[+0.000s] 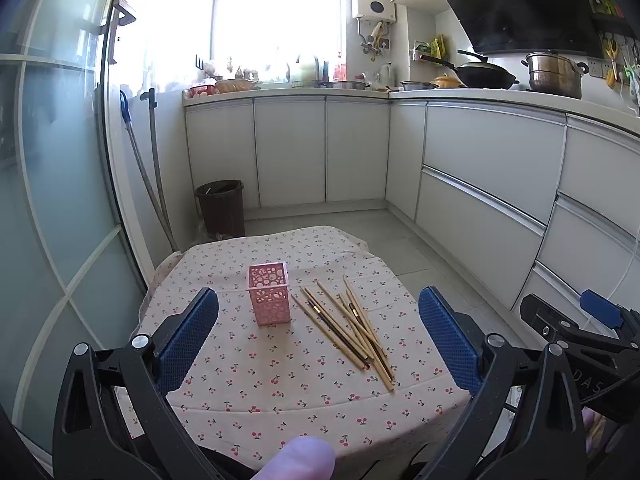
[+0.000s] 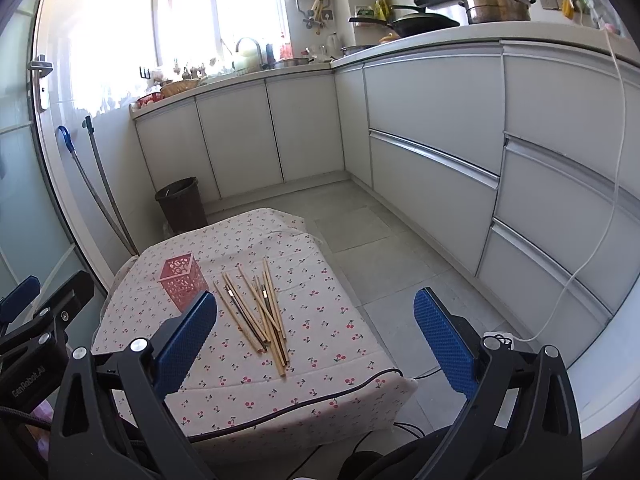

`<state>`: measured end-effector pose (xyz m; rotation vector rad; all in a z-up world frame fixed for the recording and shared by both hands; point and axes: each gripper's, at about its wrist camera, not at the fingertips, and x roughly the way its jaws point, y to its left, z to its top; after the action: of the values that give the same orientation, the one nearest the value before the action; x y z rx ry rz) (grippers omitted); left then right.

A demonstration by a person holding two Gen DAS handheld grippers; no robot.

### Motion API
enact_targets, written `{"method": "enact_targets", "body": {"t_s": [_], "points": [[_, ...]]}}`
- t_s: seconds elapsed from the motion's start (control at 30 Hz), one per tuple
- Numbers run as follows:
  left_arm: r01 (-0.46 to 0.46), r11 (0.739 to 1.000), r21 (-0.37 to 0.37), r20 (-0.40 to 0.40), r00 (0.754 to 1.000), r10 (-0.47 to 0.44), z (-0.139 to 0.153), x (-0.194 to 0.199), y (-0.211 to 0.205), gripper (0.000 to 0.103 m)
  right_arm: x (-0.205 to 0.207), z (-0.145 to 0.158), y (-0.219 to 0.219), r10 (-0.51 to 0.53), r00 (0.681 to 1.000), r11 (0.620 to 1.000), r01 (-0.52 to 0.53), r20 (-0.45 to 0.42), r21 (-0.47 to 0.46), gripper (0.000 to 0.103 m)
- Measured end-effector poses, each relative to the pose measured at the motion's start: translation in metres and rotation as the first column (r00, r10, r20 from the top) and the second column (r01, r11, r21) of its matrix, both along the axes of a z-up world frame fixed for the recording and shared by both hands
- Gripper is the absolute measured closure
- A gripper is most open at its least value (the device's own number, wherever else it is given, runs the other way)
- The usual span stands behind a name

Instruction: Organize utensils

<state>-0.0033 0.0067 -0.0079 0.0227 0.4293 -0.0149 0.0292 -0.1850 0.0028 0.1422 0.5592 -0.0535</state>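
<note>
A pink perforated holder [image 1: 269,294] stands upright on the cherry-print tablecloth [image 1: 280,380]; I cannot see inside it. Several wooden chopsticks [image 1: 352,326] lie in a loose pile just right of it. My left gripper [image 1: 318,312] is open and empty, above the table's near edge, short of the holder and chopsticks. In the right wrist view the holder [image 2: 182,282] is at the left and the chopsticks [image 2: 260,312] at the middle of the cloth [image 2: 320,360]. My right gripper [image 2: 316,312] is open and empty, held over the table's near right corner.
A dark waste bin [image 1: 221,208] stands on the floor beyond the table. Two mop handles [image 1: 154,184] lean by the glass door at left. White kitchen cabinets [image 1: 480,184] run along the back and right. A dark cable [image 2: 320,398] hangs on the cloth's front edge.
</note>
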Motion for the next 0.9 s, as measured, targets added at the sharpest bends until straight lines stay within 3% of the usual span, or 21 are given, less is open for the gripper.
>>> {"method": "enact_targets", "body": {"t_s": [0.9], "points": [[-0.004, 1.0, 0.004, -0.022, 1.0, 0.004, -0.0064, 0.003, -0.0017, 0.007, 0.0031, -0.005, -0.0005, 0.003, 1.0, 1.0, -0.002, -0.023, 0.022, 0.007]]}}
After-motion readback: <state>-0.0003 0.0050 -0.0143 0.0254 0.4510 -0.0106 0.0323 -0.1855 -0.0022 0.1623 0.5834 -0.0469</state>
